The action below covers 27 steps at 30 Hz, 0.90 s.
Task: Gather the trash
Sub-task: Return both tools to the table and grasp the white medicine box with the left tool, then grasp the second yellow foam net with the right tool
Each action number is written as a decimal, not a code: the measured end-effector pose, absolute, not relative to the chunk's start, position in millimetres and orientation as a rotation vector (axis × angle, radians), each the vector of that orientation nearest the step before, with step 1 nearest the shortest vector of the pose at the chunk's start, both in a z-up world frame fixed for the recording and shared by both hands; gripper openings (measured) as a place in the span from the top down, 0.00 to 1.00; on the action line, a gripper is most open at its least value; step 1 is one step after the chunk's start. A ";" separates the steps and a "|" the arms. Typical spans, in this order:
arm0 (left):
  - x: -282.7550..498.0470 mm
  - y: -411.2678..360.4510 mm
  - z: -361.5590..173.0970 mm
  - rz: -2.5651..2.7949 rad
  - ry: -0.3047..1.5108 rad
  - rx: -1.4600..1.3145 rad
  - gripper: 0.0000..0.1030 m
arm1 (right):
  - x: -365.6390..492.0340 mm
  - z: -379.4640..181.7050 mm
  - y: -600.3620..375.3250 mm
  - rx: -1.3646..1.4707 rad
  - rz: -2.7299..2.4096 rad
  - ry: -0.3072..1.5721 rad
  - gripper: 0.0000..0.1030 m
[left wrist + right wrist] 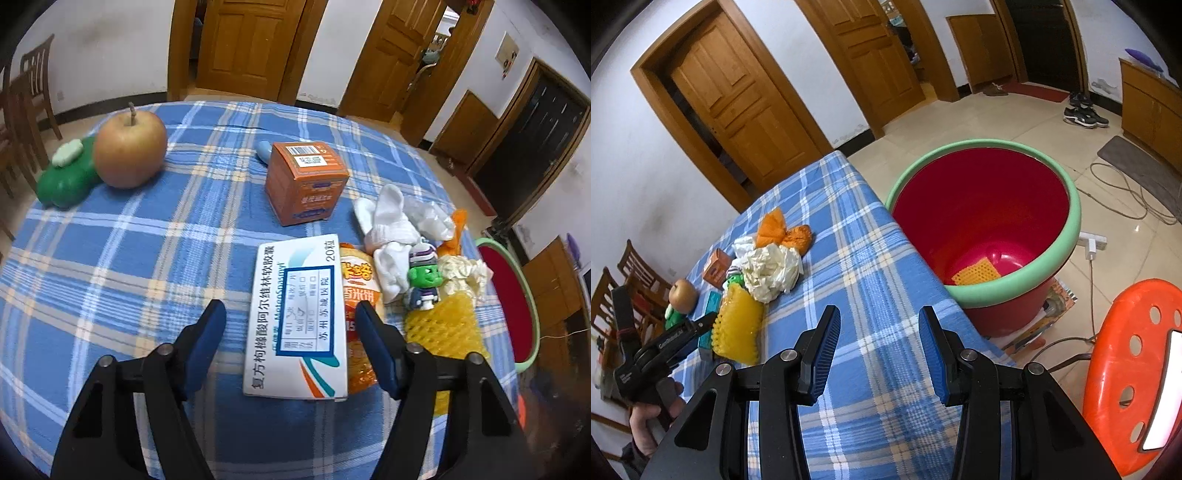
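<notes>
The table (110, 258) fills the left wrist view; only the right wrist view shows inside the red bucket (982, 206), where one yellow foam net (975, 275) lies. The left hand-held gripper (291, 314) straddles the white medicine box (299, 317) (pads not pressing); a snack packet (356, 295) is half hidden beneath it. The right hand-held gripper (879, 328) gapes empty.

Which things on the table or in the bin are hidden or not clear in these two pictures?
- Snack packet, left wrist view: mostly covered by the white medicine box and a finger of the left gripper.
- Bluish object, left wrist view: hidden behind the orange box.
- Bin bottom, right wrist view: near part cut off by its green rim; only a yellow mesh piece shows.
</notes>
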<state>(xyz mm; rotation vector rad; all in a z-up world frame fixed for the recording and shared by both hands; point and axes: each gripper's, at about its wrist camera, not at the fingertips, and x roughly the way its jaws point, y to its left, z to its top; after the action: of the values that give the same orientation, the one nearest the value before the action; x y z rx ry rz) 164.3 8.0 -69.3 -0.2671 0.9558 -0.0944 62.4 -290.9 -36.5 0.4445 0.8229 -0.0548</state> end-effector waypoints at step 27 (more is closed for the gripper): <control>103.9 53.3 -31.8 -0.056 0.844 -0.277 0.50 | 67.8 -18.6 -217.8 0.367 0.128 0.825 0.56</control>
<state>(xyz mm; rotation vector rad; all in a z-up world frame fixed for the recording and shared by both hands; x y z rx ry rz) 103.9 53.3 -31.8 -0.2769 0.8445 -0.0558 67.8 -217.8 -18.6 0.3670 0.8245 0.1276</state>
